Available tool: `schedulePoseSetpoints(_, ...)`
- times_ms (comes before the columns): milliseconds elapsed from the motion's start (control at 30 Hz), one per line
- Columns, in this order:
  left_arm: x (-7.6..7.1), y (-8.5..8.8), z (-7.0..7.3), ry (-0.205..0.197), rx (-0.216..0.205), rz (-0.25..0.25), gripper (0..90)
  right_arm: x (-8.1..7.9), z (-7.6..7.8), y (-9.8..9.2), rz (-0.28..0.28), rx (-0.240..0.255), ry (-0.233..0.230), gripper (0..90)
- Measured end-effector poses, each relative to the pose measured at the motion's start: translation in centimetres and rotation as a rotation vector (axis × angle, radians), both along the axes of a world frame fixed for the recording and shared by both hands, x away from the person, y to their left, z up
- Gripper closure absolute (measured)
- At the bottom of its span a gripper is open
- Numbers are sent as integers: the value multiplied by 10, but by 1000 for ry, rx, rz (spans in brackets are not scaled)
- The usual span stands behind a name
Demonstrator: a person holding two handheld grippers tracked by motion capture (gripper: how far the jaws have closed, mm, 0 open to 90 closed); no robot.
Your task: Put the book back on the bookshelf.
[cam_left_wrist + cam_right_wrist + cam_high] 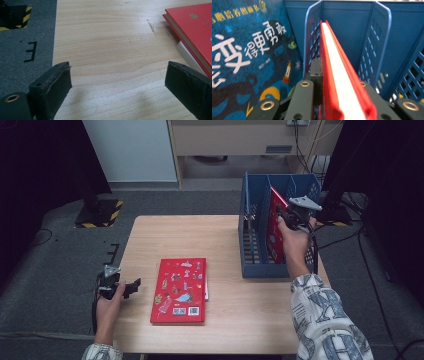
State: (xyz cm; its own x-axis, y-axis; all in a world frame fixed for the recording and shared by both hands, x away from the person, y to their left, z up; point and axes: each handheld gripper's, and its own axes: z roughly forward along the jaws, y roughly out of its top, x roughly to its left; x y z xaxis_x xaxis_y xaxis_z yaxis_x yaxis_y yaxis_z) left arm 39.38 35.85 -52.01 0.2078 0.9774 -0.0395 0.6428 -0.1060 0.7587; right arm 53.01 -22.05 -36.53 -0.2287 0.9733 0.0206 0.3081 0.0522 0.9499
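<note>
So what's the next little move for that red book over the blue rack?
Probably lower it a bit further. The right hand-held gripper is shut on the red book, which stands between two dividers of the blue file rack with its top edge above the rim.

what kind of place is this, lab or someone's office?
Probably a lab or recording setup, not an office: a lone wooden table on grey carpet, a stand base with hazard tape, loose cables on the floor, dark curtains either side.

Grey carpet floor [60, 265], pale wall [132, 150], wooden table [225, 235].
</note>
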Motion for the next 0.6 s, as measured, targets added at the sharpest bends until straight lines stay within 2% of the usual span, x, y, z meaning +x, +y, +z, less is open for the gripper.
schedulePoseSetpoints(400, 0, -1, 0, 3, 3, -1, 63, -15, 0, 4, 13, -58, 50, 777)
schedulePoseSetpoints(600, 0, 0, 0, 2, 3, 1, 64, -18, -2, 3, 23, -71, 57, 772)
